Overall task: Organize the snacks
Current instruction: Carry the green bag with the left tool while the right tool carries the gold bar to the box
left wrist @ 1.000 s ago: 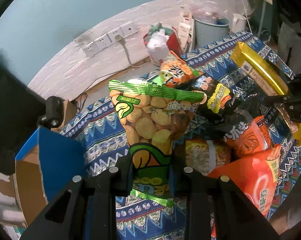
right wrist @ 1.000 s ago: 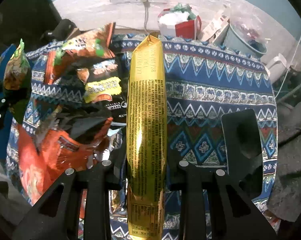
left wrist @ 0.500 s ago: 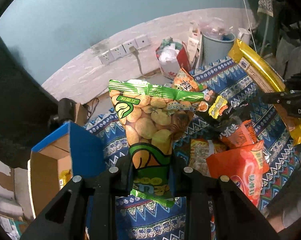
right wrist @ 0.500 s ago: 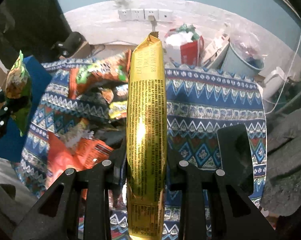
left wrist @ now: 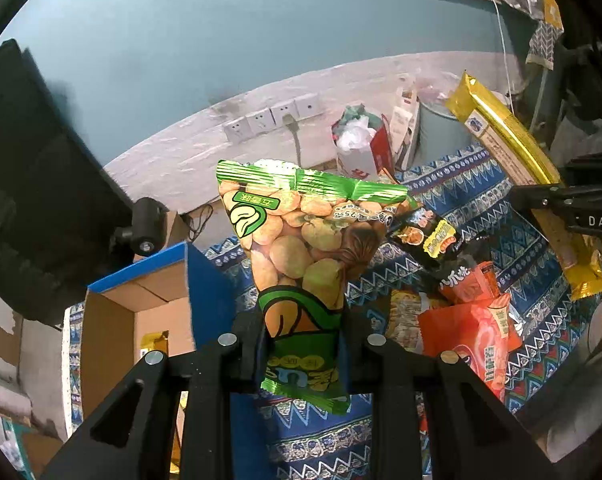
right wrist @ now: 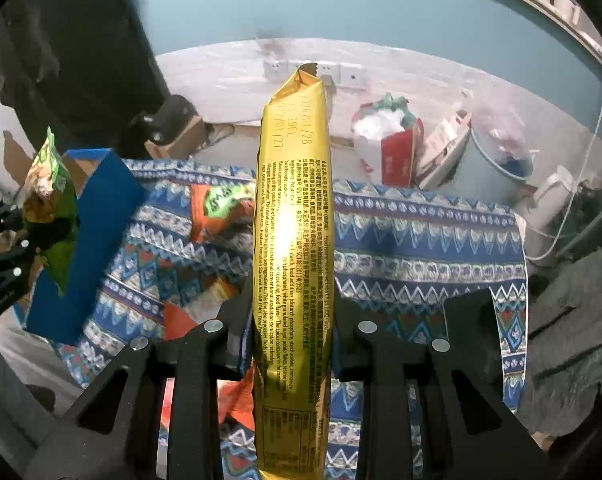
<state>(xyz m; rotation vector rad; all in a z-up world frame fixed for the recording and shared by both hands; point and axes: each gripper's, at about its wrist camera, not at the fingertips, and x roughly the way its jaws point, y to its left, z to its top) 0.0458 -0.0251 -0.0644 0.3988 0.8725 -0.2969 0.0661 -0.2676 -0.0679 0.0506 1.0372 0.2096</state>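
My left gripper (left wrist: pixel 303 330) is shut on the lower part of a green bag of broad beans (left wrist: pixel 301 236), held upright above the patterned cloth (left wrist: pixel 453 196). My right gripper (right wrist: pixel 291 326) is shut on a long gold snack pack (right wrist: pixel 293 220), also upright. From the left wrist view the gold snack pack (left wrist: pixel 513 140) slants at the right, clamped by the right gripper (left wrist: pixel 541 200). From the right wrist view the green bag (right wrist: pixel 47 192) shows at the left edge. An open blue cardboard box (left wrist: pixel 141 304) stands left of the green bag, with a gold packet (left wrist: pixel 153 344) inside.
Several loose snack bags lie on the cloth: an orange-red bag (left wrist: pixel 477 340), a black one (left wrist: pixel 429 236) and a dark orange one (left wrist: pixel 467 280). Behind the cloth stand a red-white bag (left wrist: pixel 363 148), a grey bin (left wrist: pixel 441 132) and wall sockets (left wrist: pixel 273 118). A dark flat object (right wrist: pixel 473 320) lies on the cloth's right.
Both grippers have risen with their packs still clamped; the cloth and loose snacks look farther below. The open blue box has come more fully into the left wrist view.
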